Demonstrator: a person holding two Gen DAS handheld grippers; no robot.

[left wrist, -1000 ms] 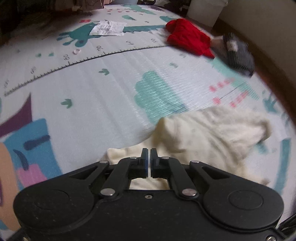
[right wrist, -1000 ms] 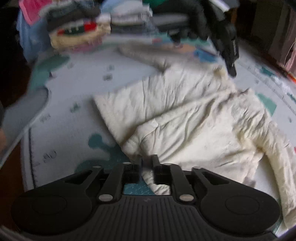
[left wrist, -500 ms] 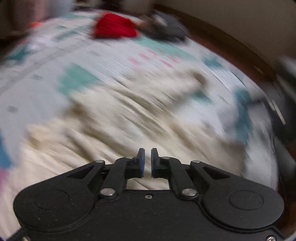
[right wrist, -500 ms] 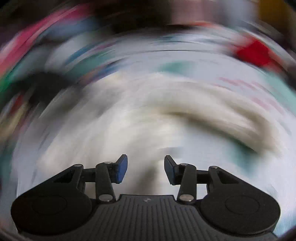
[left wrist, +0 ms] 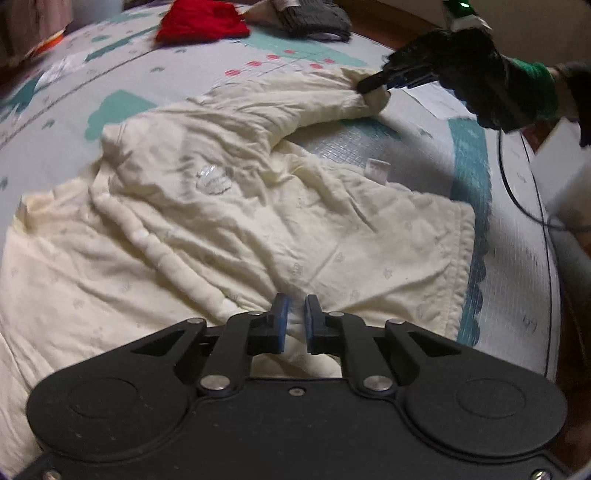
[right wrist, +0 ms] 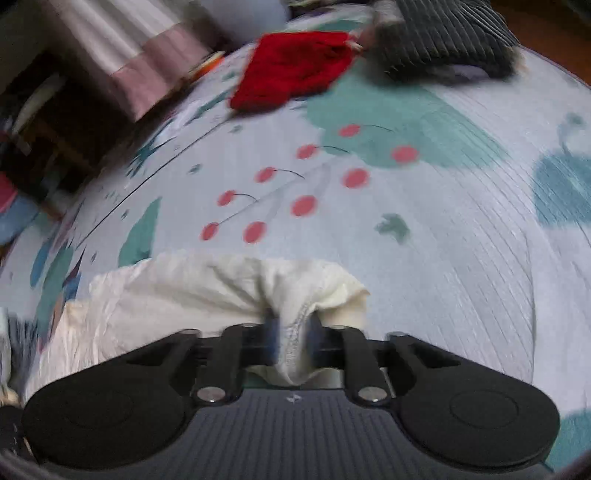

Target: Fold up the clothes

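A cream garment (left wrist: 258, 206) lies rumpled and spread on the patterned play mat (left wrist: 122, 107), one sleeve stretched to the far right. My left gripper (left wrist: 296, 317) sits low over the garment's near edge. Its blue pads are a narrow slit apart, and cloth bunches up into them. My right gripper (left wrist: 373, 85) is shut on the cuff of that sleeve (left wrist: 373, 98), held by a dark-gloved hand (left wrist: 476, 70). In the right wrist view the right gripper (right wrist: 293, 332) pinches the bunched cuff (right wrist: 295, 288) just above the mat (right wrist: 443, 240).
A red garment (left wrist: 203, 22) (right wrist: 291, 70) and a grey knit one (left wrist: 314, 20) (right wrist: 443, 40) lie at the mat's far edge. A thin black cable (left wrist: 517, 184) and a white box (left wrist: 561, 177) are at the right. Curtains (right wrist: 147, 48) hang at the far left.
Both grippers swung across the garment. The right one opened half a second ago and has now shut on the sleeve cuff. The left one now points over the garment's body.
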